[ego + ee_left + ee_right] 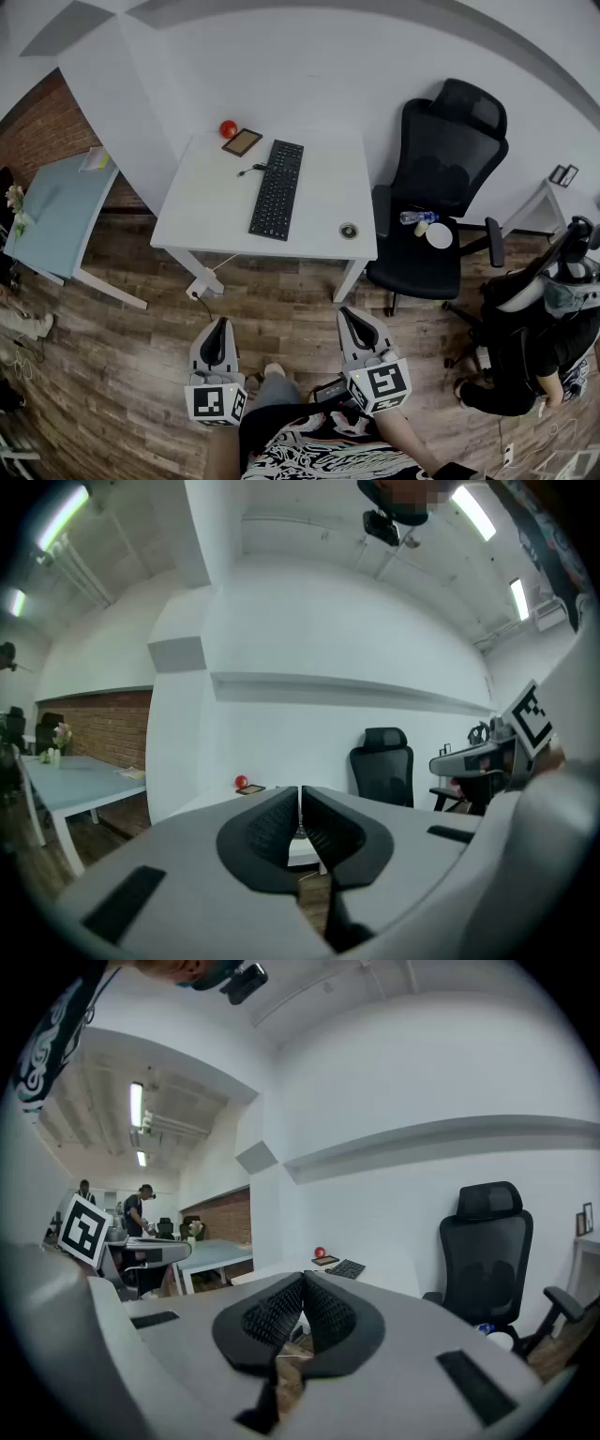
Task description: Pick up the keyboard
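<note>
A black keyboard (277, 188) lies lengthwise in the middle of a white desk (206, 211), far ahead of both grippers; its far end shows as a dark strip (346, 1268) in the right gripper view. My left gripper (217, 330) hangs over the wood floor in front of the desk, shut with nothing between its jaws (300, 792). My right gripper (352, 321) is beside it to the right, also shut and empty (303, 1281). Both point toward the desk at about the same height.
On the desk's far end lie a red ball (228, 128) and a small tablet (242, 142); a round grommet (349, 230) is near its right front. A black office chair (433, 202) holding a bottle and a plate stands right of the desk. A pale blue table (56, 211) is at left.
</note>
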